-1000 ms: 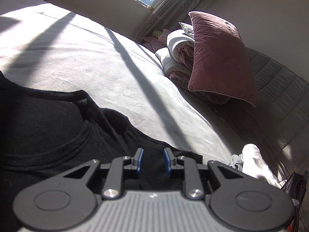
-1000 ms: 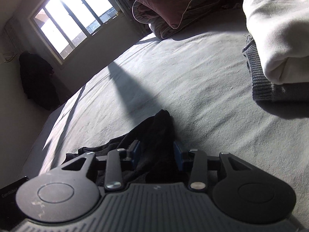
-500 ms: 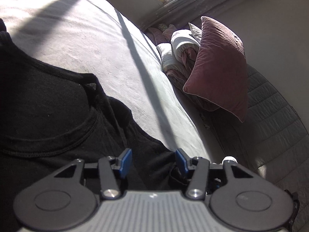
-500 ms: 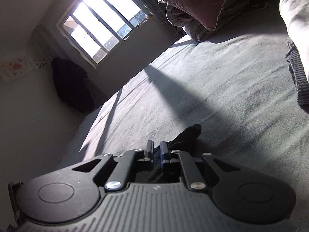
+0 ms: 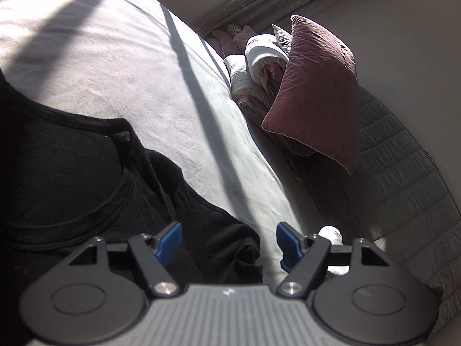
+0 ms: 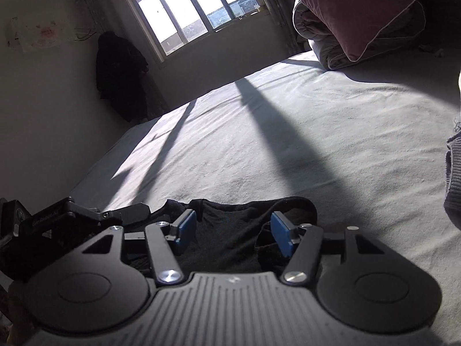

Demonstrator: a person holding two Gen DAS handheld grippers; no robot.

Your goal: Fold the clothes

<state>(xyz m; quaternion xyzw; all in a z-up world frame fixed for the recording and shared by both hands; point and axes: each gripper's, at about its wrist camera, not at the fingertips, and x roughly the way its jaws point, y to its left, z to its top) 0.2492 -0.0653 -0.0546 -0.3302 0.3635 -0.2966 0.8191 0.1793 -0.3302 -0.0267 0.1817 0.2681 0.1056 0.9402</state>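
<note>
Honestly, black top (image 5: 95, 190) lies bunched on the bed (image 5: 121, 66), fold unfinished; left hand-held gripper (image 5: 229, 243) and right hand-held gripper (image 6: 234, 230) both gape, holding nothing.

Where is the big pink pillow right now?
The pink pillow leans on the rolled bedding at the head of the bed, right of centre in the left wrist view, beneath the window.

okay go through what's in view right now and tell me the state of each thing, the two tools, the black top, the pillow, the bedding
Left tool: open, holding nothing.
Right tool: open, holding nothing.
Black top: lying on the bed, neckline showing, released.
Maroon pillow: propped upright against rolled bedding.
Window: shut, bright daylight.
</note>
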